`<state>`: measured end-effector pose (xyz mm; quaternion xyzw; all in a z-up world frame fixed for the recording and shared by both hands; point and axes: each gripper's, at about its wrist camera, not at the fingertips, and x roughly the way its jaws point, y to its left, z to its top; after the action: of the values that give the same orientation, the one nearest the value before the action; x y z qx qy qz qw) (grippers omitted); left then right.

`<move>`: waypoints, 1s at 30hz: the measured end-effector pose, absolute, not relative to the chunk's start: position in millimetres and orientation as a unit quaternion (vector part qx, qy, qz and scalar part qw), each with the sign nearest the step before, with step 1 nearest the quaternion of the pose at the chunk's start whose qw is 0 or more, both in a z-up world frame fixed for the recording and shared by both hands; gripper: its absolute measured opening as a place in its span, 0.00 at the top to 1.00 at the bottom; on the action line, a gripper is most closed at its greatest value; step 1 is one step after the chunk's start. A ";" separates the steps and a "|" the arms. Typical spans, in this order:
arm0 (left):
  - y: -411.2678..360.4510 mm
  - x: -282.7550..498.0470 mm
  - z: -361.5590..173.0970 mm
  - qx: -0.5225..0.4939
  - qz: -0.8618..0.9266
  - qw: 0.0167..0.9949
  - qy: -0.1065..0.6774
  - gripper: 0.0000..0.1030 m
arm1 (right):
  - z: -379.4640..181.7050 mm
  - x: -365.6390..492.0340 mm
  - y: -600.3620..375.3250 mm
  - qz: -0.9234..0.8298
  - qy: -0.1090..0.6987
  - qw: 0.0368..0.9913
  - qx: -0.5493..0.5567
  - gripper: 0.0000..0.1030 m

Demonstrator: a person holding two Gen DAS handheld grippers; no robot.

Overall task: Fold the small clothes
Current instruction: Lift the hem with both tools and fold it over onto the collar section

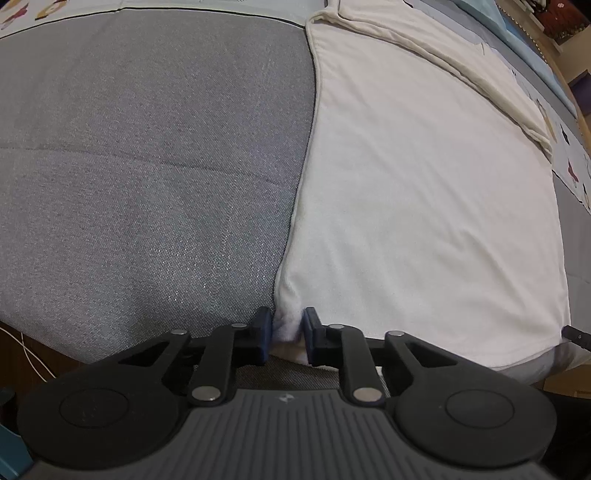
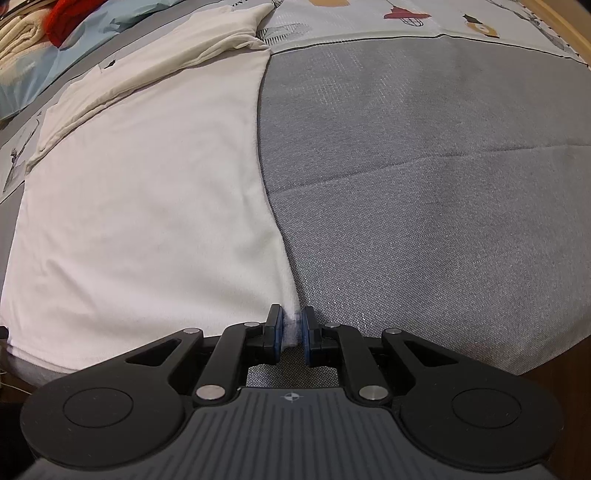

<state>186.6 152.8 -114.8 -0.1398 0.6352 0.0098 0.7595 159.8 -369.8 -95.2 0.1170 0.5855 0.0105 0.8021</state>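
A white garment (image 1: 424, 192) lies flat on a grey bed cover (image 1: 147, 166); its far part is folded over in a cream band (image 1: 443, 62). My left gripper (image 1: 288, 328) is shut on the garment's near left corner at the bed's front edge. In the right wrist view the same garment (image 2: 147, 206) fills the left half. My right gripper (image 2: 292, 328) is shut on its near right corner, with white cloth pinched between the blue pads. The tip of the right gripper (image 1: 576, 334) shows at the left view's right edge.
The grey cover (image 2: 424, 184) has a crease across it. A patterned sheet (image 2: 369, 18) borders the far side. A light blue pillow (image 2: 44, 70), a red item (image 2: 70, 14) and folded cream cloth (image 2: 18, 37) lie at the far left. A wooden bed frame (image 2: 576, 29) runs along the right.
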 end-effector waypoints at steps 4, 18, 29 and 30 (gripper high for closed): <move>148.6 182.5 -107.6 -0.135 0.007 0.771 0.622 0.91 | -90.1 157.8 -369.0 0.018 0.574 0.810 0.117 0.93; 123.0 131.2 -20.6 -0.163 -0.046 0.862 0.477 0.94 | -2.6 123.8 -388.2 0.064 0.414 0.889 0.184 0.94; 141.0 63.5 60.3 -0.232 -0.098 0.875 0.414 0.94 | 82.9 45.8 -436.8 0.064 0.313 0.917 0.240 1.00; 143.8 57.5 65.0 -0.239 -0.105 0.874 0.410 0.94 | 91.7 34.7 -443.1 0.063 0.299 0.921 0.240 1.00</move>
<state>57.5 143.8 65.0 -0.2391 0.4103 -0.1051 0.8738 34.7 -443.1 91.7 0.2401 0.2992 0.0632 0.9213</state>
